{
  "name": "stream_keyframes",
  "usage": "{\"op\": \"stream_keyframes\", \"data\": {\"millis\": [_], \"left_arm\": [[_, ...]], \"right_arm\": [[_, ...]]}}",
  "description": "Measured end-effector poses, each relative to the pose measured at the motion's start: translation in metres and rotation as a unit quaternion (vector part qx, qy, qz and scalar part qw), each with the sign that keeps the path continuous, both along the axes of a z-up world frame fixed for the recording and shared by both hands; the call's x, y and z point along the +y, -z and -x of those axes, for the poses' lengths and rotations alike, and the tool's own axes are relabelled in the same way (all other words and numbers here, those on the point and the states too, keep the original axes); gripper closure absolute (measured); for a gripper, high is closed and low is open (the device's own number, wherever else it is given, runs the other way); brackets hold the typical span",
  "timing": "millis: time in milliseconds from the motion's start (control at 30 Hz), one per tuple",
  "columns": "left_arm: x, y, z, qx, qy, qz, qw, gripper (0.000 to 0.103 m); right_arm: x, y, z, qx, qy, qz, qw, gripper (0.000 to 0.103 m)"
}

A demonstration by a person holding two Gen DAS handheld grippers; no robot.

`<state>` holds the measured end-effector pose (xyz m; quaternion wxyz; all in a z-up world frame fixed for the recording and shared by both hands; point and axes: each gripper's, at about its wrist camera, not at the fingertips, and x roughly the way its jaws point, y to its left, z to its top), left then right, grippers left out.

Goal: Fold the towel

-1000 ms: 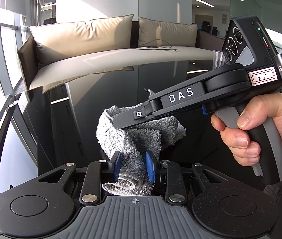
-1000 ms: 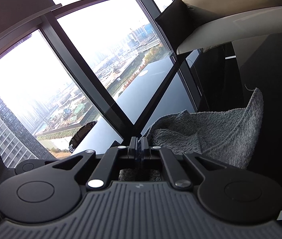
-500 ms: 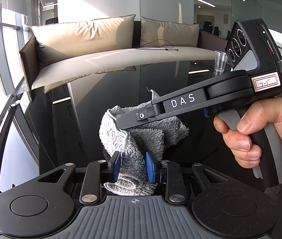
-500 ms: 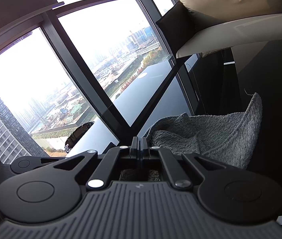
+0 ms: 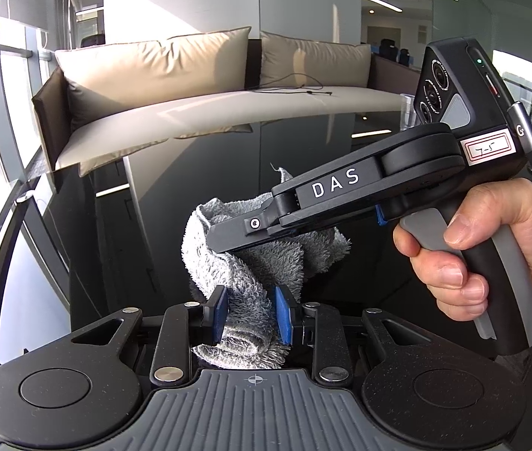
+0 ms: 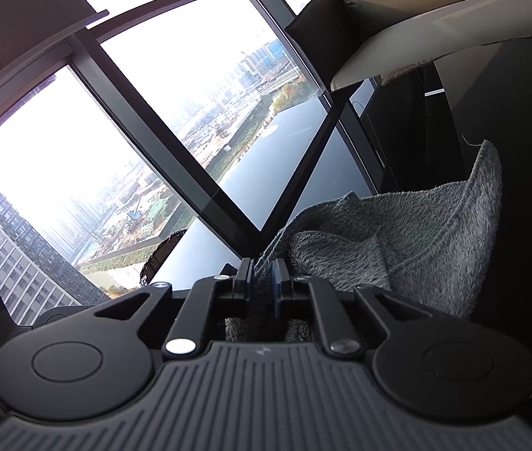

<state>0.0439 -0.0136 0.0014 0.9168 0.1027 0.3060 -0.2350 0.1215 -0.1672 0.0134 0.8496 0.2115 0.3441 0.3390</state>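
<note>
The grey towel [image 5: 258, 263] hangs bunched between your two tools above the glossy black table [image 5: 176, 195], not lying flat on it; whether its lowest fold brushes the glass cannot be told from either view. It is thick terry, soft and limp, so expect it to sag and roll wherever it is not held, and to weigh next to nothing; the pile should give good friction against the pads, so slipping is the smaller risk and bunching the larger. Your left gripper [image 5: 250, 314] has its blue pads [image 5: 220, 312] parted around a fat roll of cloth and pressing on it from both sides, a bulky bite, not a clean edge. Your right gripper [image 6: 264, 276], held in your right hand [image 5: 487, 259], has its fingers drawn almost together on a thin layer near a hem, and the rest of the towel [image 6: 408, 240] fans away to a free corner with a loose thread standing up. To fold neatly you would probably want both holds on corners or on the stitched border, where the cloth is firmest, so the left bite looks like the one to reset. Beyond the table sit the beige sofa [image 5: 198, 86] and the window [image 6: 123, 143].
</note>
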Motion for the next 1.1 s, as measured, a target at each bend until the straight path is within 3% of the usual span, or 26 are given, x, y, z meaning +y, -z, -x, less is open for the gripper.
{"op": "stream_keyframes", "data": {"millis": [267, 400, 967, 1100], "left_arm": [[-0.001, 0.001, 0.002, 0.001, 0.005, -0.001, 1.0, 0.078], [-0.001, 0.002, 0.002, 0.001, 0.005, -0.001, 1.0, 0.078], [0.001, 0.0, 0.0, 0.005, -0.008, -0.002, 1.0, 0.078], [0.004, -0.001, 0.0, 0.001, -0.013, 0.003, 0.9999, 0.073]], "right_arm": [[0.002, 0.004, 0.002, 0.0, -0.006, 0.006, 1.0, 0.093], [0.004, 0.004, 0.002, -0.008, 0.002, 0.018, 1.0, 0.103], [-0.018, -0.006, 0.004, -0.035, 0.056, 0.014, 0.998, 0.103], [-0.031, -0.012, 0.005, -0.047, 0.074, 0.004, 0.996, 0.103]]}}
